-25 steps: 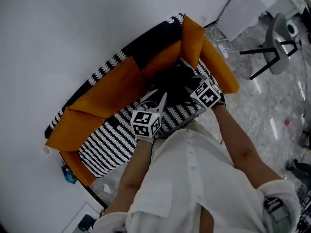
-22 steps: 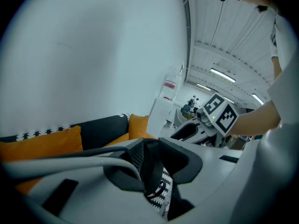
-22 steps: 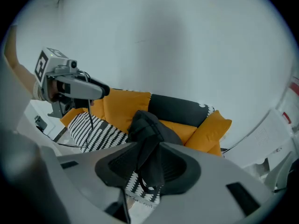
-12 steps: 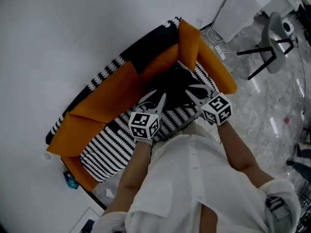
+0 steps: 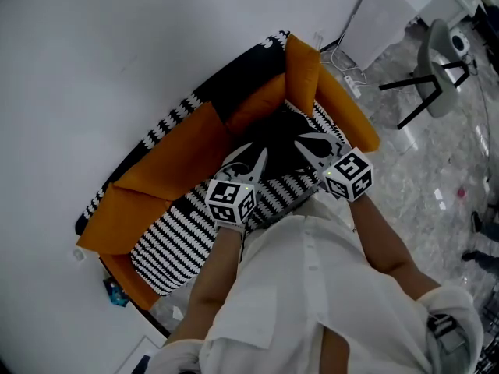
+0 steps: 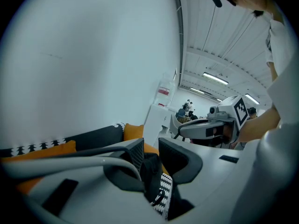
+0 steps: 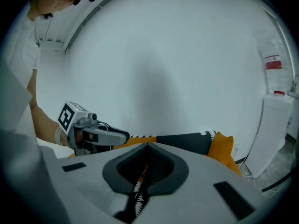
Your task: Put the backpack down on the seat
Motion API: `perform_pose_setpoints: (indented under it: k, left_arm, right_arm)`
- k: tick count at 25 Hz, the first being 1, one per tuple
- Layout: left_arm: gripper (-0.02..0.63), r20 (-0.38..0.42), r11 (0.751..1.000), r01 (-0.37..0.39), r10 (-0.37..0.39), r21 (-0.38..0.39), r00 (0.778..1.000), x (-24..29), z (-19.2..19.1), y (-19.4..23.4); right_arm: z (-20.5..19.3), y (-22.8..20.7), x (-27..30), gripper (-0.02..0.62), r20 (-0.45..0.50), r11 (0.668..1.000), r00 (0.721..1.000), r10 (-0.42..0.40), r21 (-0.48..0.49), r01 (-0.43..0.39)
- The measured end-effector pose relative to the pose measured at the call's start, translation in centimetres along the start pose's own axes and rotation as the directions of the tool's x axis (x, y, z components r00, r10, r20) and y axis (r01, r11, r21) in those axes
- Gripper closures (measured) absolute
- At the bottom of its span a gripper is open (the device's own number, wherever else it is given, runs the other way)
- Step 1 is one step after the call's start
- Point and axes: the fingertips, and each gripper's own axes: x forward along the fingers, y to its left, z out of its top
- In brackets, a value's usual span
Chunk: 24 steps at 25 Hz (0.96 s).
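Observation:
The black backpack (image 5: pixel 281 135) lies on the right part of the striped sofa seat (image 5: pixel 179 232), against an orange corner cushion (image 5: pixel 304 65). My left gripper (image 5: pixel 251 158) reaches its left side and is shut on a fold of black backpack fabric (image 6: pixel 150 169), seen between the pads in the left gripper view. My right gripper (image 5: pixel 302 140) hovers at the backpack's near right edge, shut with nothing between its jaws, as the right gripper view (image 7: pixel 147 148) shows. Each gripper view catches the other gripper: the right gripper (image 6: pixel 205 127), the left gripper (image 7: pixel 100 135).
Orange back cushions (image 5: pixel 187 142) line the sofa against the white wall. A white cabinet (image 5: pixel 390 6), cables and a swivel chair (image 5: pixel 437 68) stand on the marble floor to the right. A small blue object (image 5: pixel 113 291) lies by the sofa's left end.
My right gripper has drawn back from the backpack toward the person and its jaws have closed empty. The left gripper has kept its hold and barely moved.

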Motion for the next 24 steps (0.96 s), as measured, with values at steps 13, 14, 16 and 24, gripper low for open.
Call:
perform_pose_setpoints:
  k: [13,14,16,24]
  left_arm:
    - [0.495,-0.009,1.000,-0.007,0.007,-0.011,1.000,-0.3,-0.6,-0.5]
    - [0.495,-0.010,1.000,-0.007,0.006,-0.011,1.000,-0.3,-0.7,-0.6]
    - [0.495,-0.012,1.000,-0.005,0.005,-0.011,1.000,-0.3,-0.8,-0.9]
    - [0.495,-0.014,1.000,-0.004,0.004,-0.011,1.000,-0.2,-1.0,-1.7]
  right_arm:
    - [-1.6,0.1,-0.2,0.577,-0.036,1.000,0.999,-0.010,0.010,0.010]
    - [-1.7,0.1,-0.2,0.577,-0.037,1.000,0.999,-0.008,0.011,0.009]
    - [-1.9,0.1,-0.3,0.577,-0.041,1.000,0.999,-0.006,0.011,0.006]
    - [-2.1,0.1,-1.2,0.577,-0.041,1.000,0.999,-0.010,0.006,0.010]
